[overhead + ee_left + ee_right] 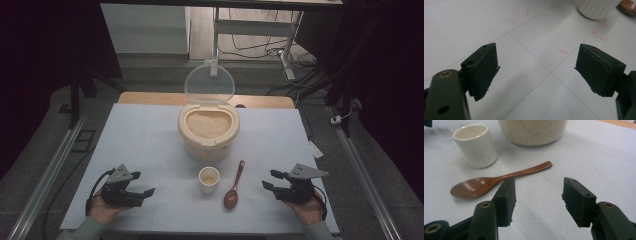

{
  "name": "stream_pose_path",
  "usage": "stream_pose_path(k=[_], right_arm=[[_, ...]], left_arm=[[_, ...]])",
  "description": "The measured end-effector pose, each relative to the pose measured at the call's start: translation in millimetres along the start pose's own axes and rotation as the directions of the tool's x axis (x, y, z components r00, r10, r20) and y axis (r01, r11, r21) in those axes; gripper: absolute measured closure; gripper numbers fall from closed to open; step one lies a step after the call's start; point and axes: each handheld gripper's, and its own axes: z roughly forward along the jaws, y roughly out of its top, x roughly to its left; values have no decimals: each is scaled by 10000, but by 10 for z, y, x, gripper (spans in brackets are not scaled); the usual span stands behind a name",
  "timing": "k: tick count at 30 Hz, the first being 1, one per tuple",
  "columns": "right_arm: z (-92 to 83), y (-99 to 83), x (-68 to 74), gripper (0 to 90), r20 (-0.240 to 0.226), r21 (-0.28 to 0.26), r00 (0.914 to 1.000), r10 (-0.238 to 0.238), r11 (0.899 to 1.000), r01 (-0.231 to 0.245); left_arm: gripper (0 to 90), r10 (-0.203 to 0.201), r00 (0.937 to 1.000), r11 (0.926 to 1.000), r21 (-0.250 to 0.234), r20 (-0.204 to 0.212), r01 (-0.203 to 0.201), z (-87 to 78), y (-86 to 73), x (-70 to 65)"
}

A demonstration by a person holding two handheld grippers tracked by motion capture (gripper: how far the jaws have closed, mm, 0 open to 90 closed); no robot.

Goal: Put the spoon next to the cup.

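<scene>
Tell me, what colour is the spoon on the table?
The wooden spoon is glossy reddish-brown, best seen in the right gripper view.

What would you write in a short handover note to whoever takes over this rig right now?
Left tool: open, empty, resting near the table's front left.
Right tool: open, empty, beside the spoon.
Things: spoon lies flat right of the cup; rice tub behind them, lid up.
Done: tub opened.
Left: probably pick up spoon, scoop rice into cup.
</scene>
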Motion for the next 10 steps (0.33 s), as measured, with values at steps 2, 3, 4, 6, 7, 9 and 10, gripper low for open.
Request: stream_pose_path(k=[2,3,4,6,7,9,10], right_arm=[[-10,-12,4,441,25,0,10000,-15,10000,15],[-12,-11,7,441,58,34,10000,-71,10000,71],[-11,-10,14,441,75,13,9999,-113,9999,113],[-10,-3,23,441,136,61,9997,-213,9998,212],[-2,-1,28,441,128,62,9996,-266,9996,265],[16,-1,39,441,141,74,9993,-338,9994,337],[19,-1,43,440,164,150,9990,-415,9990,413]], left_arm=[[177,-4,10000,10000,-11,-12,4,-3,0,0],[176,-2,10000,10000,-24,-25,2,-6,1,0],[176,-7,10000,10000,-41,-25,7,-6,0,0],[176,-6,10000,10000,-21,-26,6,-2,-1,5],[174,-6,10000,10000,-4,-30,6,1,-2,6],[172,-11,10000,10000,2,-26,11,3,-5,8],[172,-12,10000,10000,4,-28,12,3,-5,9]])
